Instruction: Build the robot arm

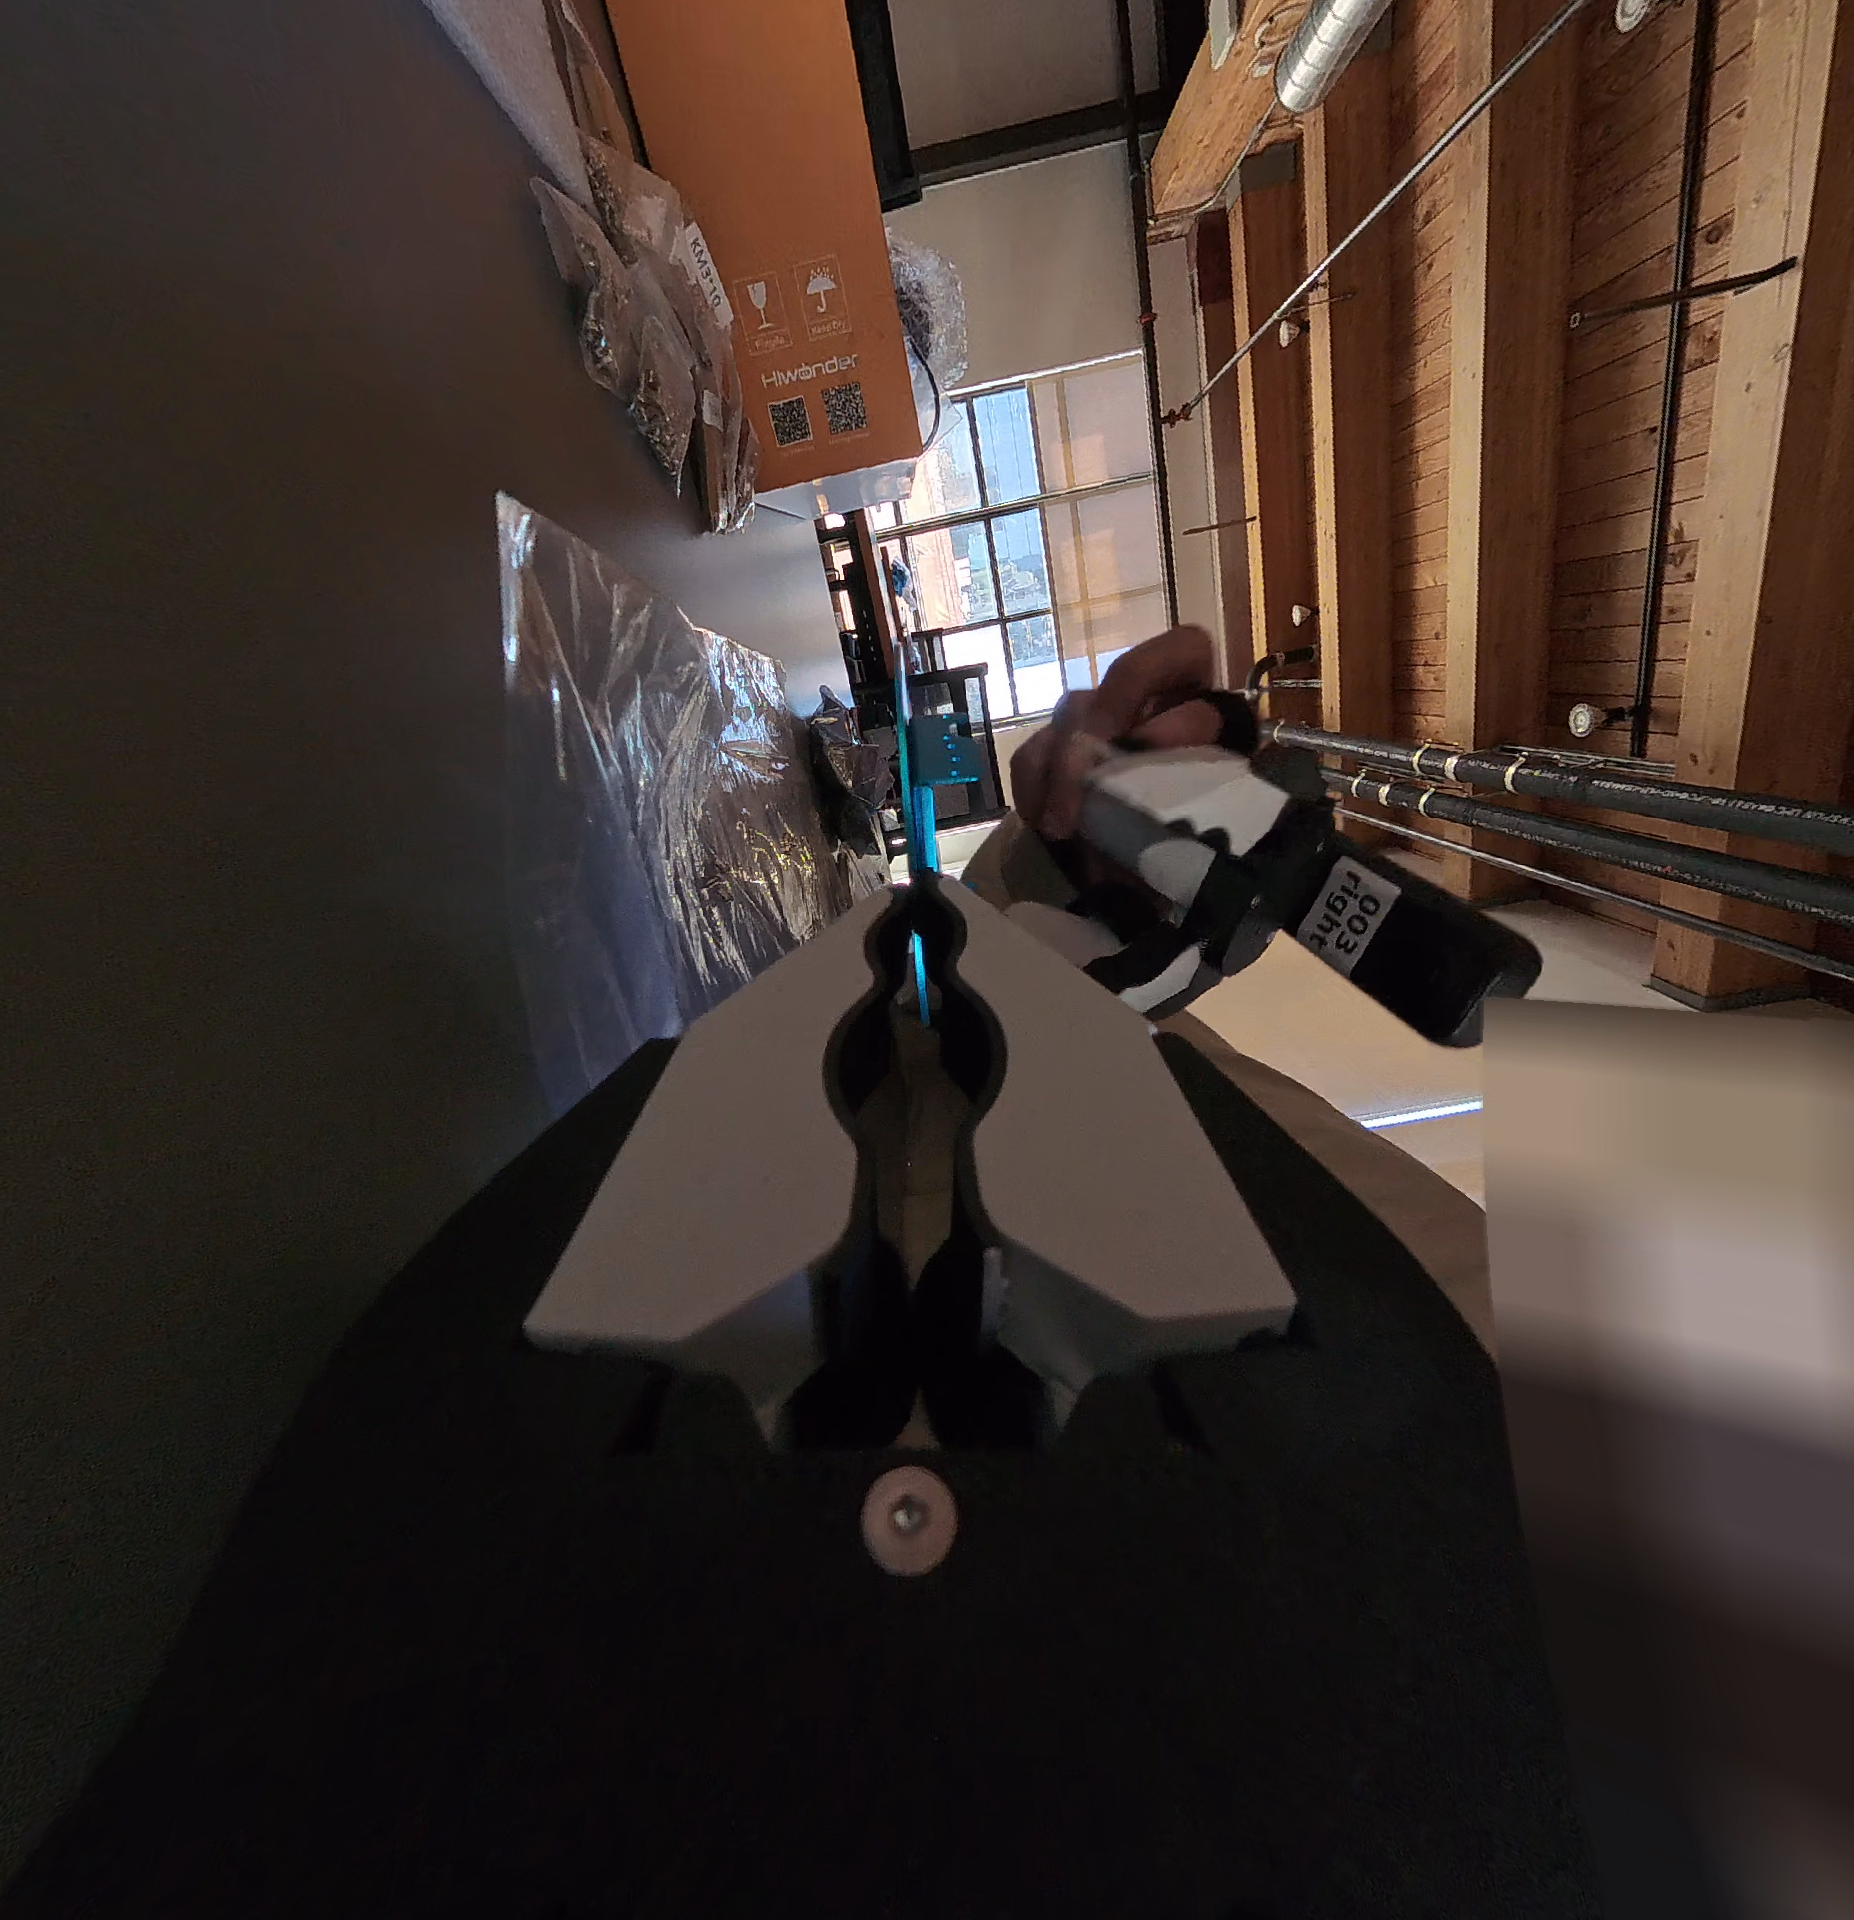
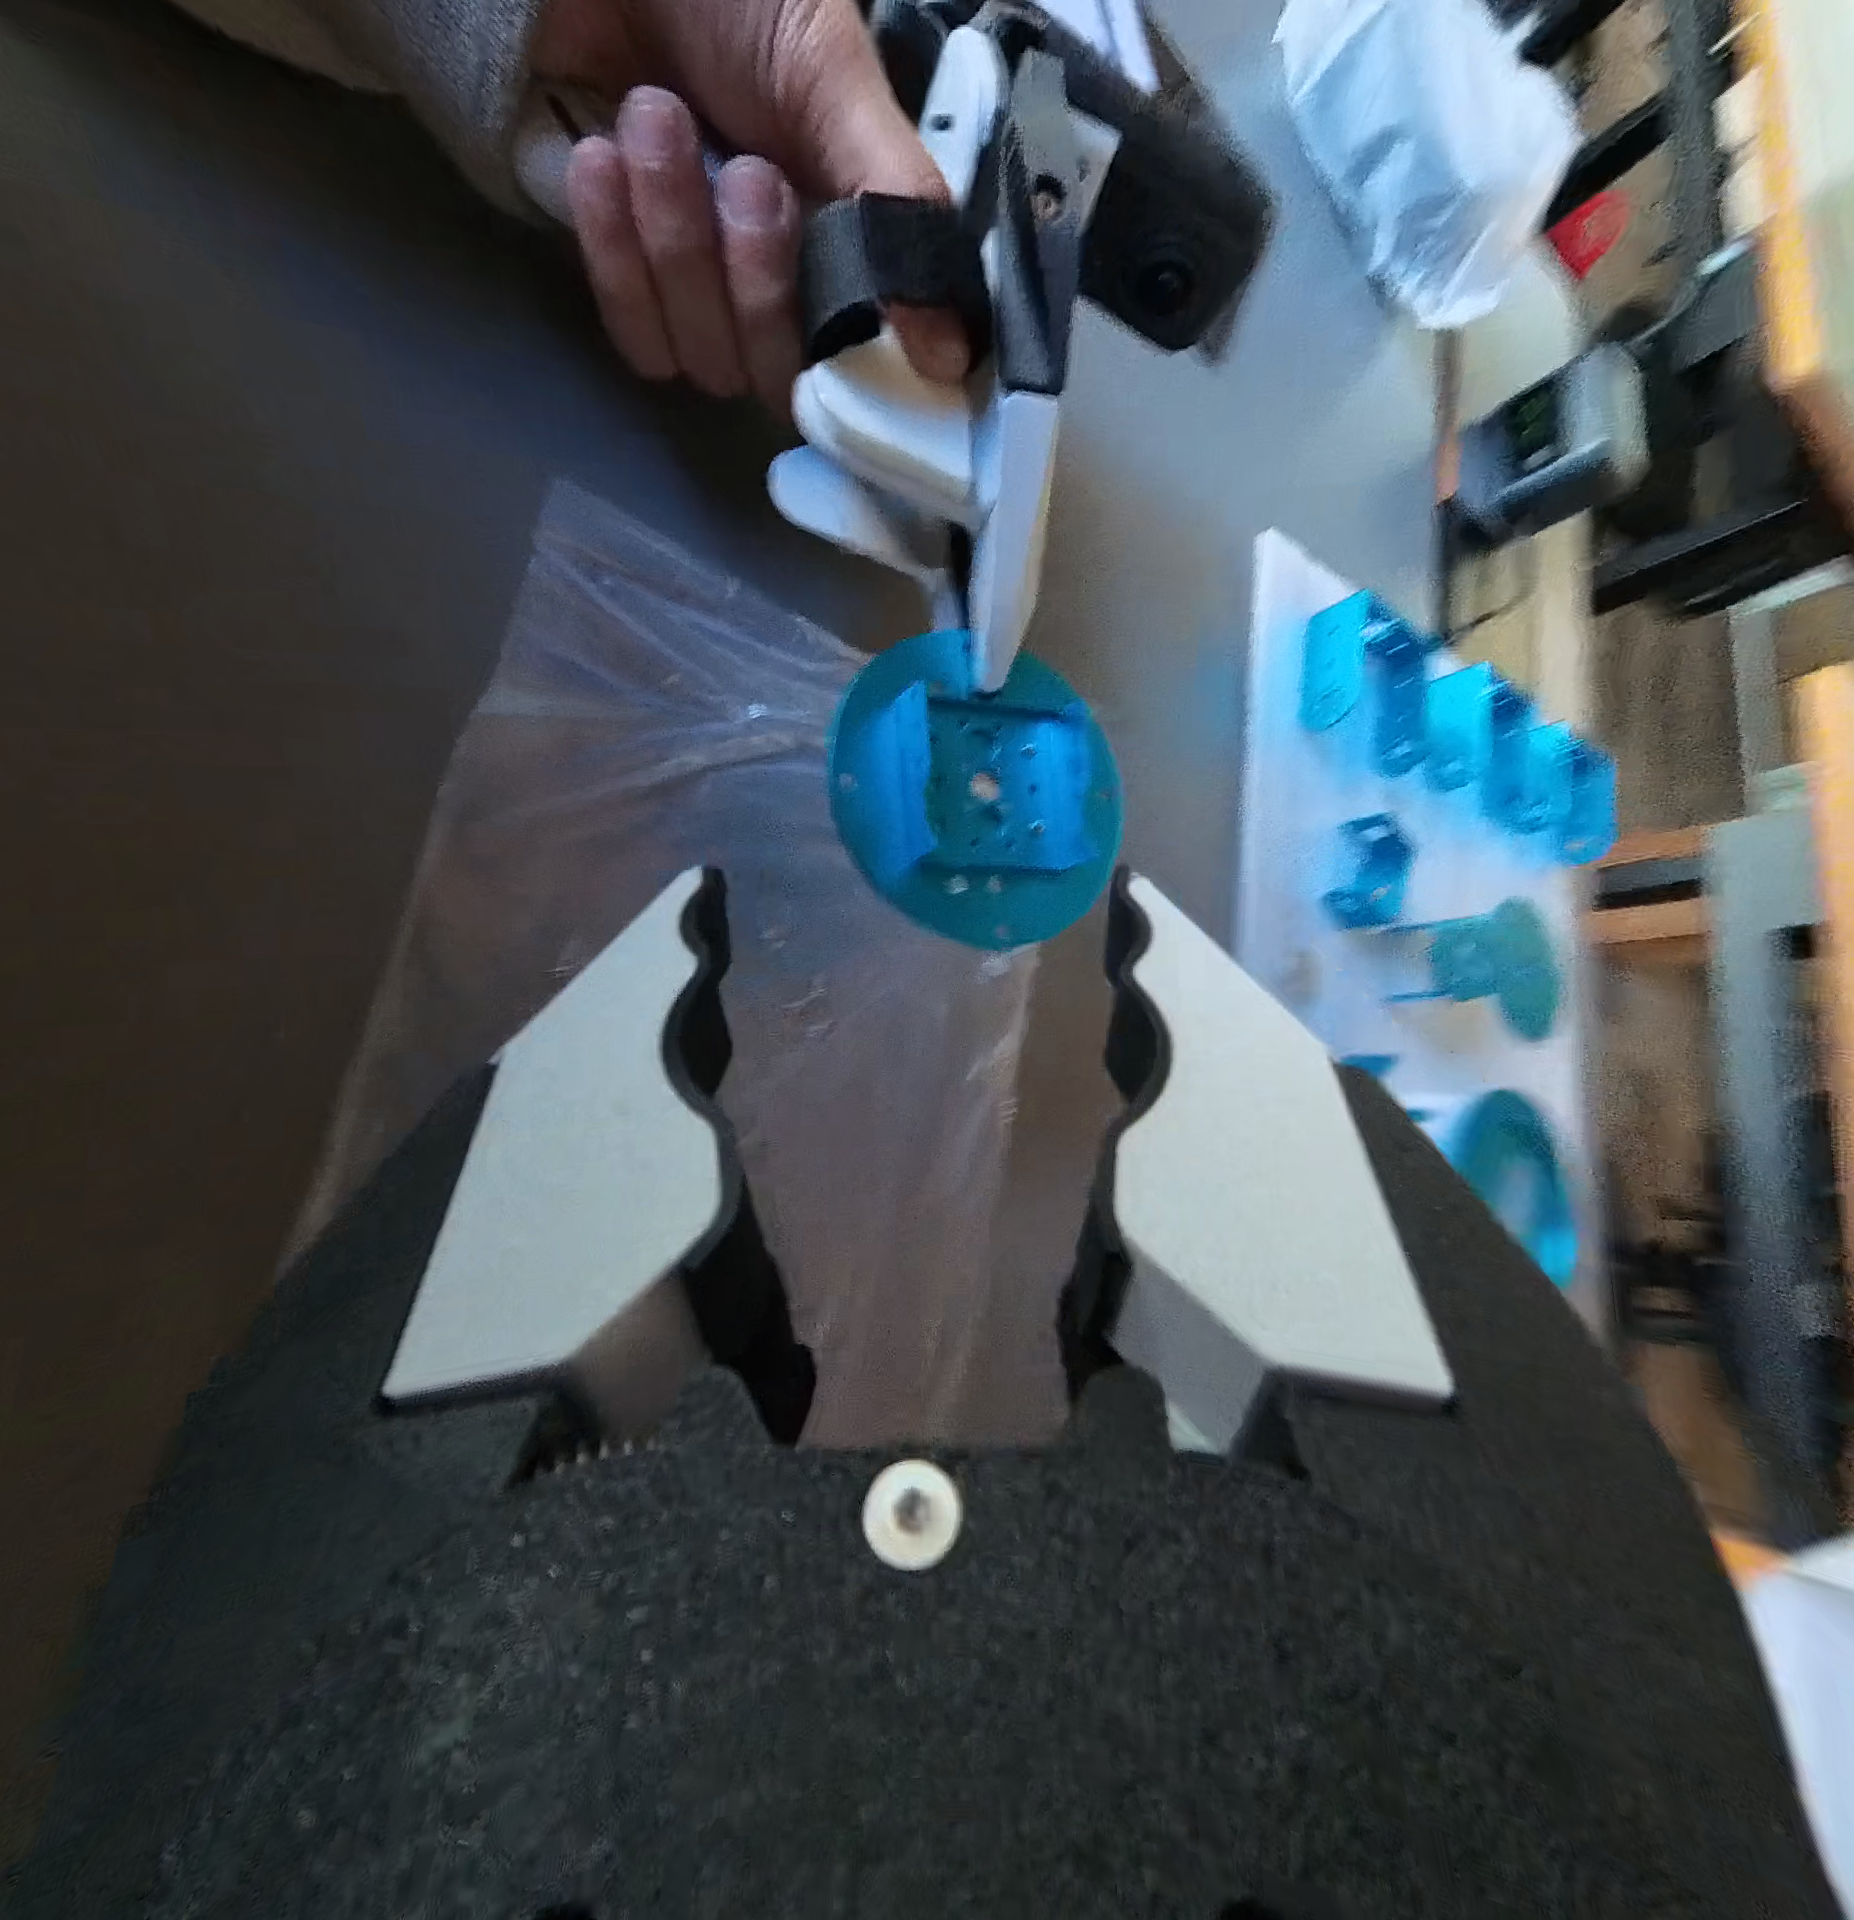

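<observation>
The left tongs (image 1: 918, 914) are pinched nearly closed on the thin edge of a round blue metal disc (image 2: 973, 790), which has a blue bracket fixed to its face. In the left wrist view the disc appears edge-on as a narrow blue strip between the tips. In the right wrist view the same disc hangs in the air from those tips, above a clear plastic bag (image 2: 632, 790) lying flat on the dark bench (image 2: 227, 623). A hand (image 2: 736, 187) grips the left tongs from above. The right tongs (image 2: 915, 914) are spread wide and hold nothing; their tips sit just below the disc, not touching it. To the right of the disc, a white board (image 2: 1287, 831) carries several more blue metal parts (image 2: 1463, 727). In the left wrist view, an orange cardboard box (image 1: 788, 260) and small bags of hardware (image 1: 642, 343) stand farther along the bench.
</observation>
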A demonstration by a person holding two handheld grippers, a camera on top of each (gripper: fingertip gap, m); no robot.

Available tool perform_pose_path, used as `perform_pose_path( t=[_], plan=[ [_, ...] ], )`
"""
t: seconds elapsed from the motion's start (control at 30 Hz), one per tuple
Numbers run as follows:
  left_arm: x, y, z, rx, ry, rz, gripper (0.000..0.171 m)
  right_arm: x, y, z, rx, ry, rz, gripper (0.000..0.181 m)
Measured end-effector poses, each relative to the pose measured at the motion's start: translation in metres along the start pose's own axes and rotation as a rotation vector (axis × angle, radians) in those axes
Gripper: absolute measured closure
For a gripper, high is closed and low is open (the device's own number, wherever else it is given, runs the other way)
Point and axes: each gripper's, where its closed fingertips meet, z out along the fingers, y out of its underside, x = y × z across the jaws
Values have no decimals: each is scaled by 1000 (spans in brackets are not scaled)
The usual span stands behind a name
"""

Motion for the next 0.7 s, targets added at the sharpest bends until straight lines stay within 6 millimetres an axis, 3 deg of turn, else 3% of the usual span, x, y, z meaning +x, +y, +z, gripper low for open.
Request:
perform_pose_path(
  t=[0.1, 0.17, 0.2, 0.27, 0.37, 0.53, 0.6, 0.7],
  plan=[
    [-2, 0, 0, 0, -14, 10, 171, -18, 13, -14, -4, -116, 189, 118],
    [-3, 0, 0, -3, -23, 15, 171, -26, 22, -20, 13, -161, 293, 134],
    [-3, 1, 0, -5, -26, 18, 171, -31, 25, -22, 29, -197, 337, 145],
    [-3, 2, 1, -8, -29, 16, 171, -39, 32, -20, 58, -240, 398, 150],
    [-4, 3, 1, -15, -30, 12, 171, -45, 45, -8, 78, -253, 398, 158],
    [-4, 5, 3, -29, -32, 9, 171, -64, 40, 6, 182, -388, 391, 157],
    [-3, 6, 3, -33, -21, -2, 171, -80, 40, 8, 166, -463, 343, 157],
    [-3, 4, 2, -29, -9, -21, 171, -88, 39, 15, 166, -459, 227, 158]
  ],
)
